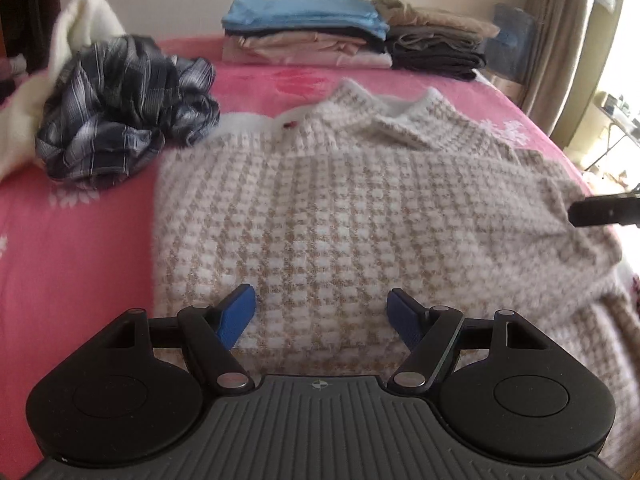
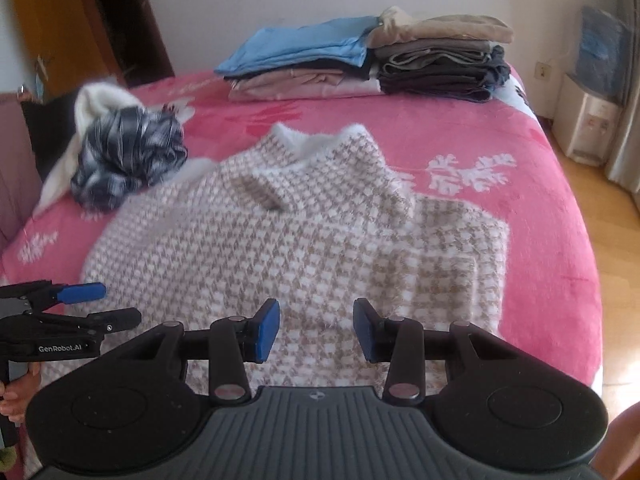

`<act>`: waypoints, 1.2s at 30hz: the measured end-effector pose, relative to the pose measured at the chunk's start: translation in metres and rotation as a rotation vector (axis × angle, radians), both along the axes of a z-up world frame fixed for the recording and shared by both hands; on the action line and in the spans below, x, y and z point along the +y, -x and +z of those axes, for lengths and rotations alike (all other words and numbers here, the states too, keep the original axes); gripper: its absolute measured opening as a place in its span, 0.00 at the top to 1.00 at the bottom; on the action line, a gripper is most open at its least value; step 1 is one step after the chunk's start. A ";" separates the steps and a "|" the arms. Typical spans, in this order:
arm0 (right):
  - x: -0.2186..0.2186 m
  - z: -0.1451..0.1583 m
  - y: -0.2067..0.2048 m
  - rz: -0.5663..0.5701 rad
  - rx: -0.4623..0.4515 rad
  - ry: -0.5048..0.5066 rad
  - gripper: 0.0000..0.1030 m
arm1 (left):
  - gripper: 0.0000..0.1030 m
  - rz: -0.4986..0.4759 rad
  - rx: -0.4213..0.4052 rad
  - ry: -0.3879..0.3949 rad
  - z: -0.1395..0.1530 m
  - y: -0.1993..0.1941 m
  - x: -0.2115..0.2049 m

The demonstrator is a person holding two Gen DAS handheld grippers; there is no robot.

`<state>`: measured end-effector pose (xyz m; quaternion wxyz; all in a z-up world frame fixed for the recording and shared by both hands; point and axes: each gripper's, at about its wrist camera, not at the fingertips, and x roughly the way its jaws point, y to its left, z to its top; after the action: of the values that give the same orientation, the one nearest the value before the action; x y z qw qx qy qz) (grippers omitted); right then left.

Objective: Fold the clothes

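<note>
My left gripper [image 1: 322, 314] hangs with its jaws spread wide and nothing between them, just above the near hem of the sweater [image 1: 320, 208]. My right gripper [image 2: 317, 330] is likewise open, its blue pads [image 2: 267, 330] apart and holding nothing, over the same near edge further to the right. The sweater lies flat on the pink bed [image 2: 520, 208] straight ahead of both sets of jaws, collar pointing away from me, with one sleeve folded across its chest. From the right wrist view my left gripper [image 2: 102, 304] shows low on the left, at the sweater's left edge, jaws parted. Beyond the sweater and to the left of my jaws sits a crumpled striped shirt [image 1: 124, 108] atop a white garment [image 1: 76, 32]. Far ahead, against the wall, stand two stacks of folded clothes [image 2: 360, 60], side by side and touching.
</note>
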<state>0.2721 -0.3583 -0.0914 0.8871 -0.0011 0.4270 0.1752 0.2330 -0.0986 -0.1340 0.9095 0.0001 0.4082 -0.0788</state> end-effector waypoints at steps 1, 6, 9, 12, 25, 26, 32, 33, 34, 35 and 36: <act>0.004 0.000 0.000 0.012 -0.005 0.015 0.58 | 0.28 -0.004 0.001 -0.012 0.000 0.001 -0.002; 0.028 -0.018 -0.003 0.095 -0.026 0.100 0.58 | 0.28 -0.014 0.021 -0.011 0.002 0.002 0.000; 0.035 -0.042 -0.005 0.122 0.003 0.195 0.59 | 0.28 -0.016 0.034 0.008 0.003 0.002 0.004; 0.036 -0.047 -0.004 0.132 0.000 0.215 0.58 | 0.28 -0.011 0.039 0.011 0.003 0.003 0.004; 0.029 -0.045 -0.003 0.134 0.012 0.183 0.57 | 0.28 -0.006 0.058 0.012 0.005 0.002 0.005; 0.028 -0.045 -0.003 0.135 0.012 0.182 0.57 | 0.28 -0.006 0.058 0.010 0.004 0.001 0.005; 0.028 -0.046 -0.004 0.133 0.015 0.174 0.57 | 0.27 -0.011 0.056 -0.001 0.004 0.002 0.004; 0.028 -0.046 -0.004 0.133 0.016 0.172 0.57 | 0.26 -0.013 0.056 -0.003 0.004 0.002 0.004; 0.028 -0.046 -0.004 0.133 0.016 0.171 0.57 | 0.26 -0.013 0.056 -0.003 0.004 0.002 0.004; 0.028 -0.046 -0.004 0.133 0.017 0.171 0.57 | 0.26 -0.013 0.056 -0.003 0.004 0.002 0.004; 0.028 -0.046 -0.004 0.132 0.017 0.170 0.57 | 0.26 -0.013 0.056 -0.002 0.004 0.002 0.004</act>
<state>0.2764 -0.3304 -0.1376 0.8666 -0.1031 0.4469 0.1965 0.2311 -0.0949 -0.1305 0.8971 0.0012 0.4336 -0.0845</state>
